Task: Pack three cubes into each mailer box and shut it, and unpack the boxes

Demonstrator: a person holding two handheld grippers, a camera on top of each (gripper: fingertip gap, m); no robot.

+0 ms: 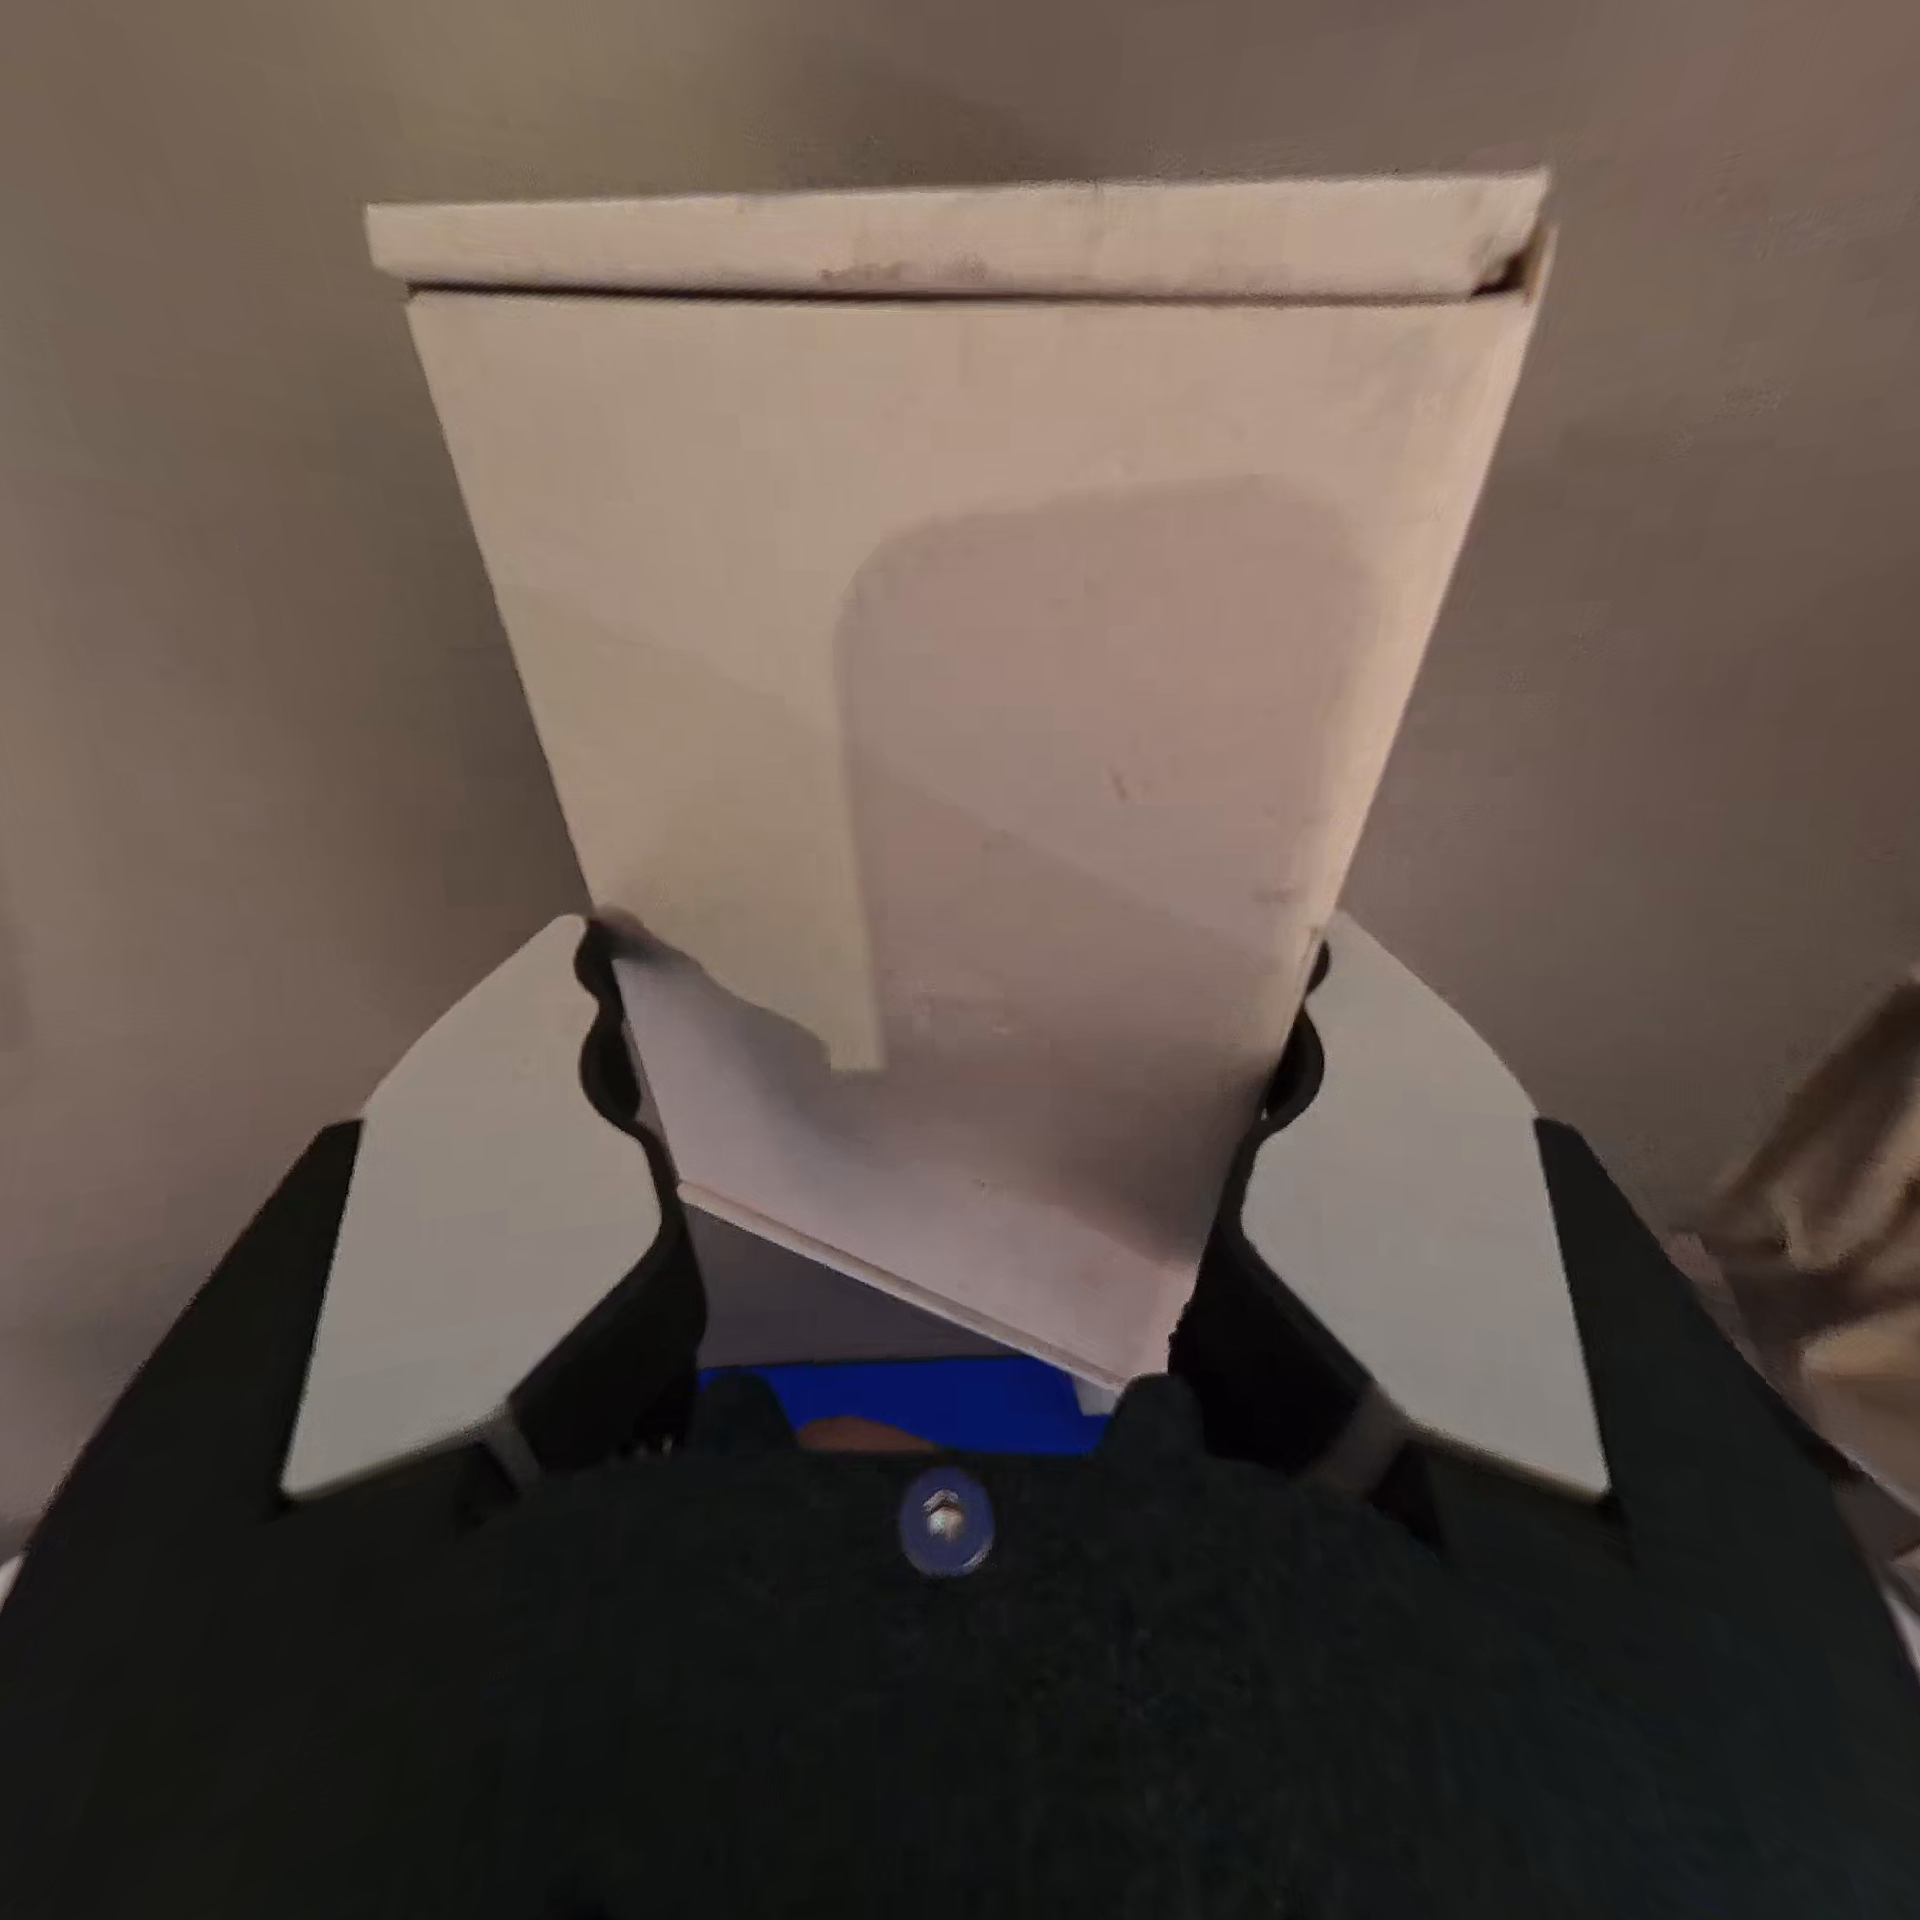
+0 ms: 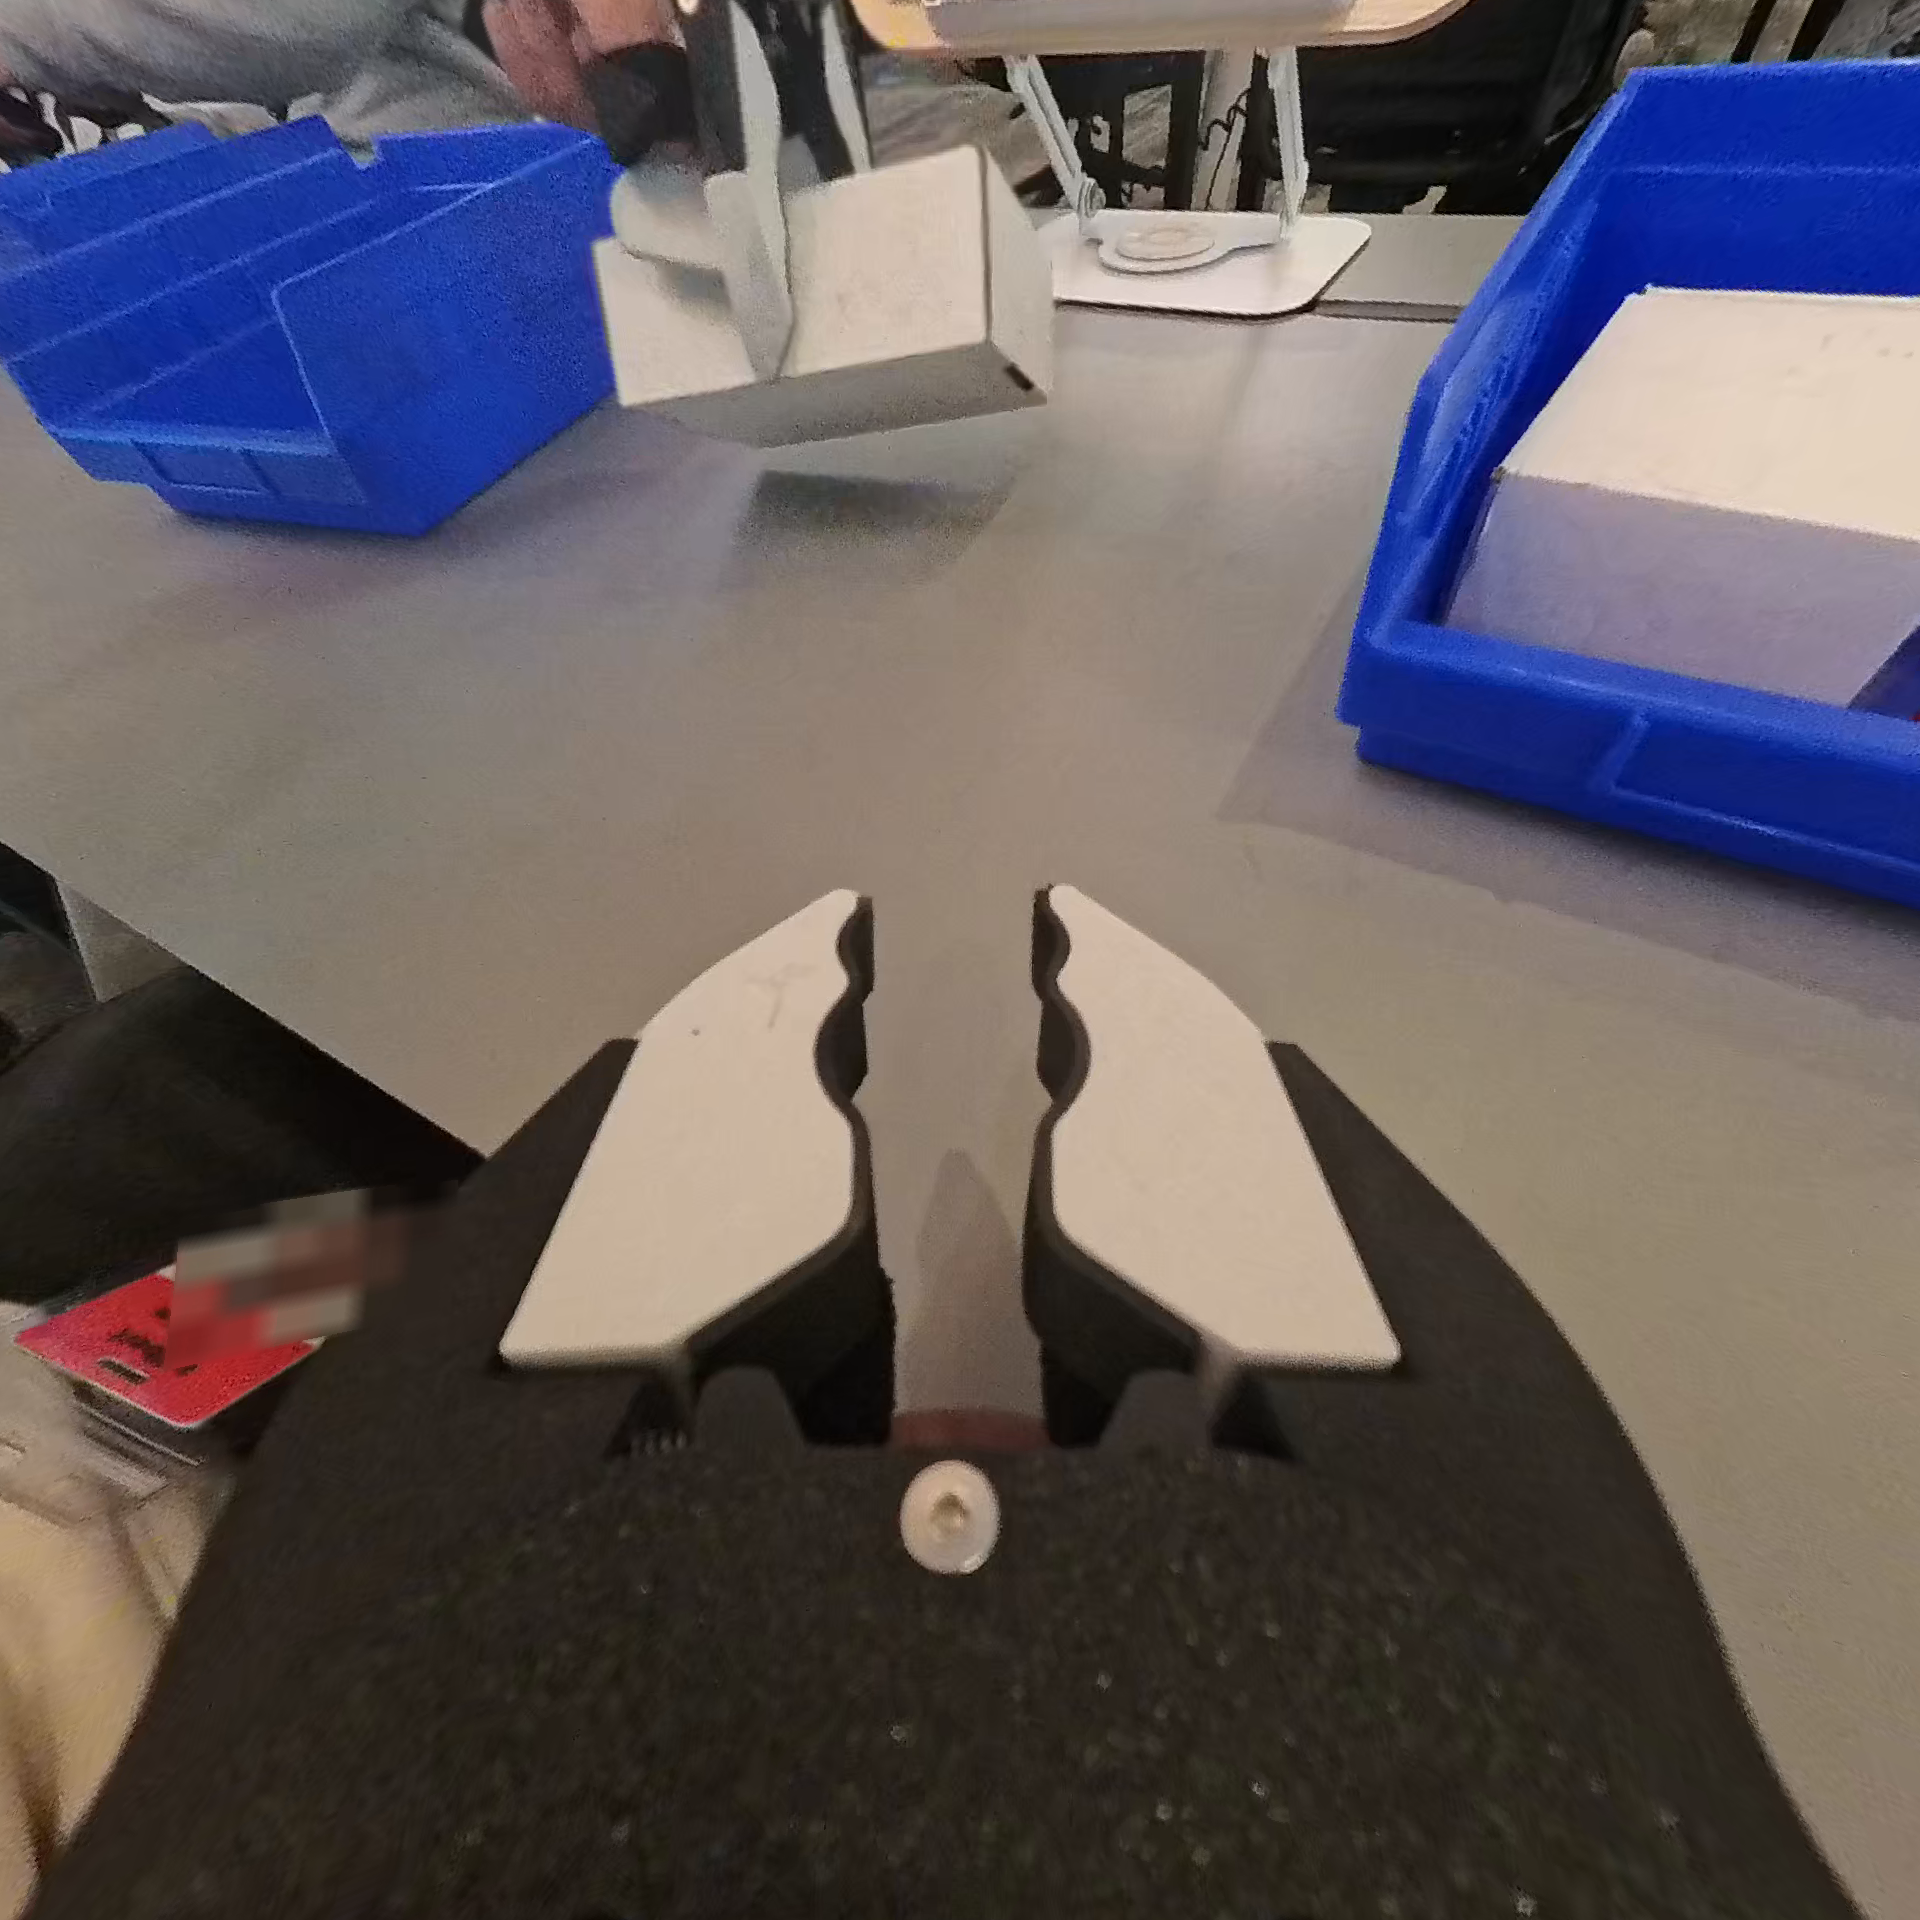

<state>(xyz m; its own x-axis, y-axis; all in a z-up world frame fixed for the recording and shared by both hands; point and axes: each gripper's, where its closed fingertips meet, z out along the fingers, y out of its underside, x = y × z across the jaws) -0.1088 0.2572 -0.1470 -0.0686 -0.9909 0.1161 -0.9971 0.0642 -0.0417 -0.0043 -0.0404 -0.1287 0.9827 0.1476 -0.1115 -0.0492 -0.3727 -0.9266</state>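
My left hand-held gripper (image 1: 951, 1091) clamps a closed white mailer box (image 2: 831, 301) above the tabletop's (image 2: 623, 727) far-left corner; the right hand-held gripper (image 2: 954, 935) hangs parted, empty. The tilted box could slip.

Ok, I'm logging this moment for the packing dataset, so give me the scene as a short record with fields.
left hand-held gripper: shut on the white mailer box, holding it off the table
white mailer box: lid closed, tilted, beside the left blue bin
right hand-held gripper: open, empty, over the grey table
right blue bin: holds a second white box
cubes: none visible
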